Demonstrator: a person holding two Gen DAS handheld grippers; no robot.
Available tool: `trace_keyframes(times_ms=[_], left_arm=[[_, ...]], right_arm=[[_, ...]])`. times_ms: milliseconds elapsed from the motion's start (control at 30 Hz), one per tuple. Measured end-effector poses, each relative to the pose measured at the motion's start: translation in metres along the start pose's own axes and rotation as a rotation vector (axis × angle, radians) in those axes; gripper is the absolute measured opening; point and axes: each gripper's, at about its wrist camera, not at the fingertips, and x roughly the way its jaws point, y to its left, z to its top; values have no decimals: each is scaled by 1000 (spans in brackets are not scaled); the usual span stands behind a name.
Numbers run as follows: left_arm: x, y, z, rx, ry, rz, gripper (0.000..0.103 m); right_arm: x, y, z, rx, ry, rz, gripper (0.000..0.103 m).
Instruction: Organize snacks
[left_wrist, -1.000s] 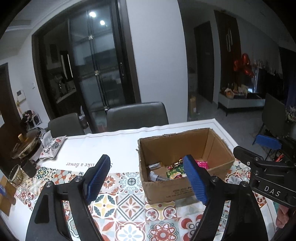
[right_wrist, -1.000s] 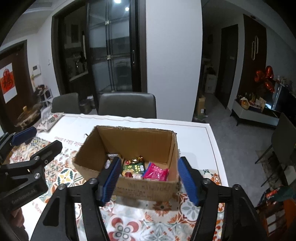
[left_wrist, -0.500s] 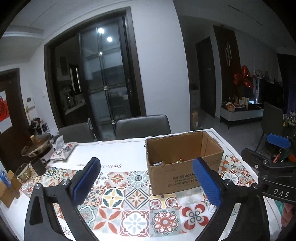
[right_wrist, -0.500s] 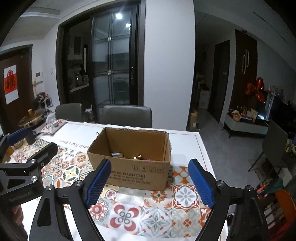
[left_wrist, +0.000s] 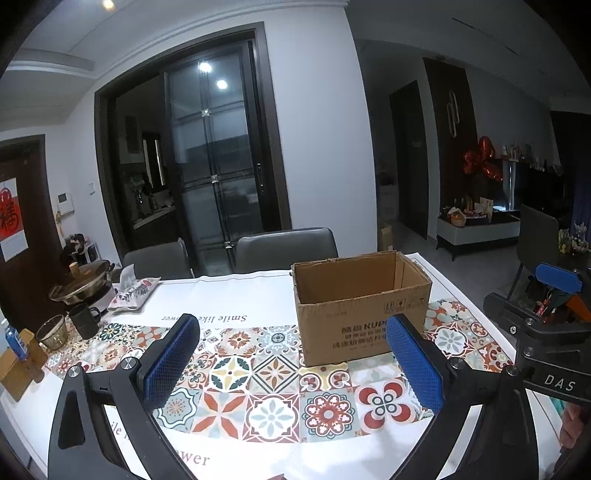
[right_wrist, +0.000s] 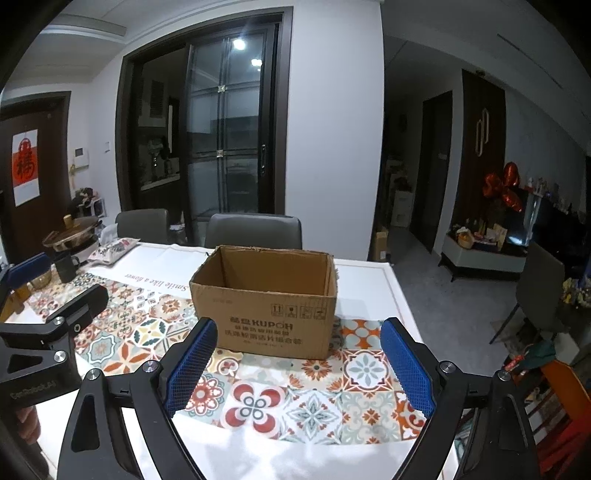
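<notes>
An open brown cardboard box (left_wrist: 364, 317) stands on the patterned tablecloth; it also shows in the right wrist view (right_wrist: 266, 295). Its contents are hidden behind the near wall from this low angle. My left gripper (left_wrist: 291, 363) is open and empty, held back from the box near the table's front. My right gripper (right_wrist: 297, 363) is open and empty, also back from the box. Each gripper shows at the edge of the other's view: the right gripper (left_wrist: 546, 317) and the left gripper (right_wrist: 48, 317).
A snack bag (left_wrist: 135, 293) lies at the far left of the table (left_wrist: 229, 291), beside a hot pot (left_wrist: 83, 286), a dark mug (left_wrist: 85, 321) and a glass bowl (left_wrist: 53, 332). Two grey chairs (left_wrist: 286, 249) stand behind the table.
Both grippers have pulled back and lowered away from the box. The snacks inside, visible a second ago, are now hidden behind the box wall.
</notes>
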Motion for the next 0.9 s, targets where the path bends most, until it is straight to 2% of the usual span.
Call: trace_keyframes(times_ms=[200,367,900], left_arm=[[-10,2,-9,-11,1,-12,103],[-16,4,-12,-21,-12,6,103],[-20,2,-13,-14,-14,8,103]], right_arm=[[-14,3,-7,0,-14,18,91],[-20,5,-13,0,-14,31,91],[-22,3,-18,10,-8,35,91]])
